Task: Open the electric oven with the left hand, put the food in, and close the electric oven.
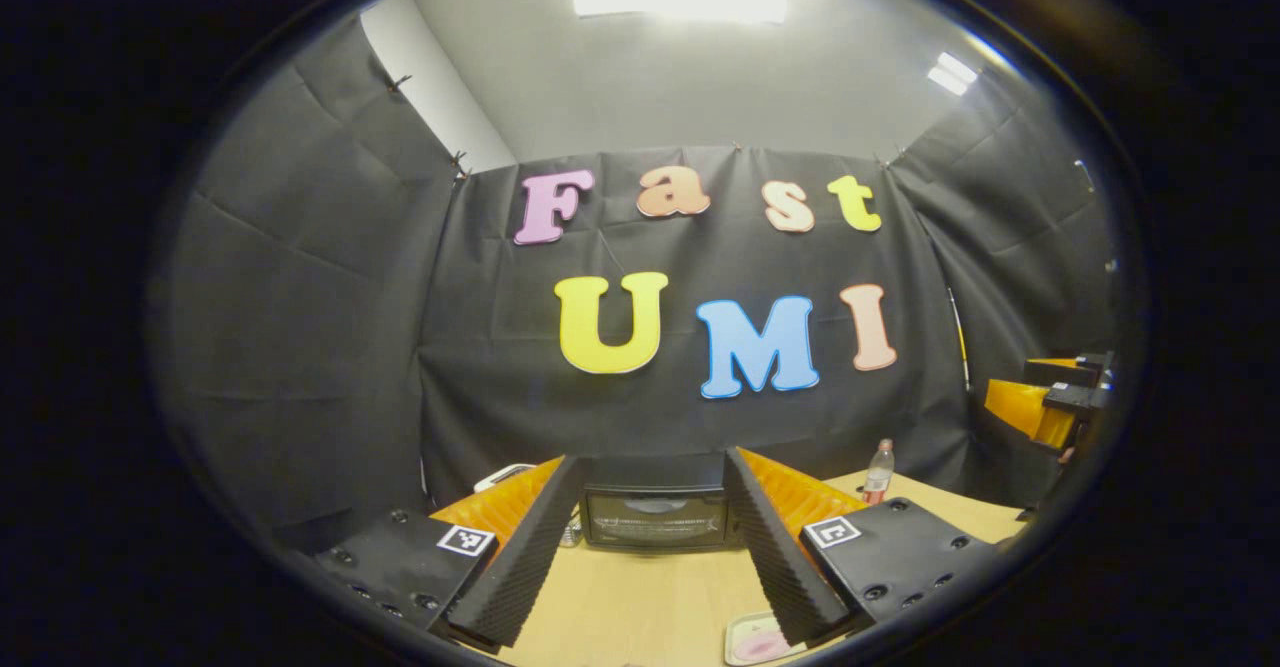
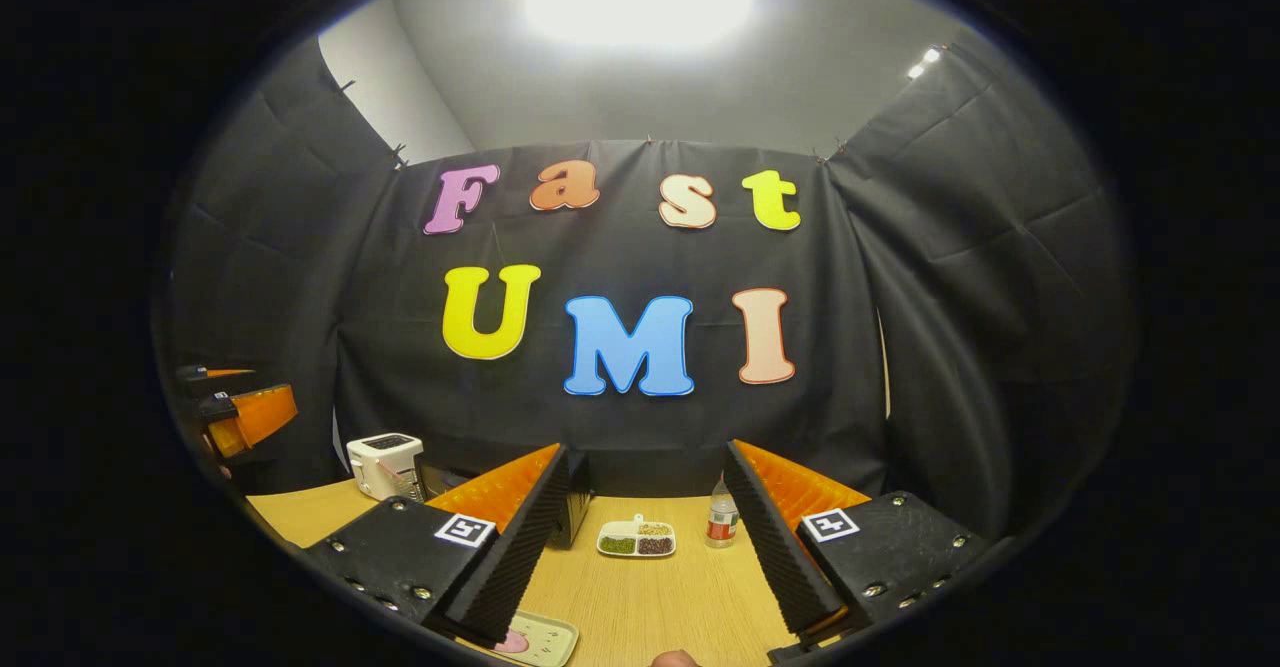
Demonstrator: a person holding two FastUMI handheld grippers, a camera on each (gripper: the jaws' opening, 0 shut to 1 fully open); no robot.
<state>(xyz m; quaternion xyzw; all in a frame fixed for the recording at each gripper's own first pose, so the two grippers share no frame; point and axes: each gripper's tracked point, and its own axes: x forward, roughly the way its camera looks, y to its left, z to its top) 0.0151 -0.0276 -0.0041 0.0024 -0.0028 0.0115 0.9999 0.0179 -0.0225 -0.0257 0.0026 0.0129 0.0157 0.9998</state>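
The black electric oven [image 1: 655,517] stands on the wooden table with its glass door closed, straight ahead between the fingers of my left gripper [image 1: 650,462]. That gripper is open, holds nothing and is short of the oven. A pale tray with pink food [image 1: 760,640] lies near the table's front edge. In the right gripper view the same tray [image 2: 535,639] sits low by the left finger. My right gripper [image 2: 647,452] is open and empty above the table. The oven [image 2: 578,512] is partly hidden behind its left finger.
A white divided dish of grains [image 2: 636,539] and a small bottle [image 2: 720,519] stand at the back of the table [image 2: 640,597]. A white toaster [image 2: 384,465] is left of the oven. The other gripper [image 2: 235,412] hovers at far left.
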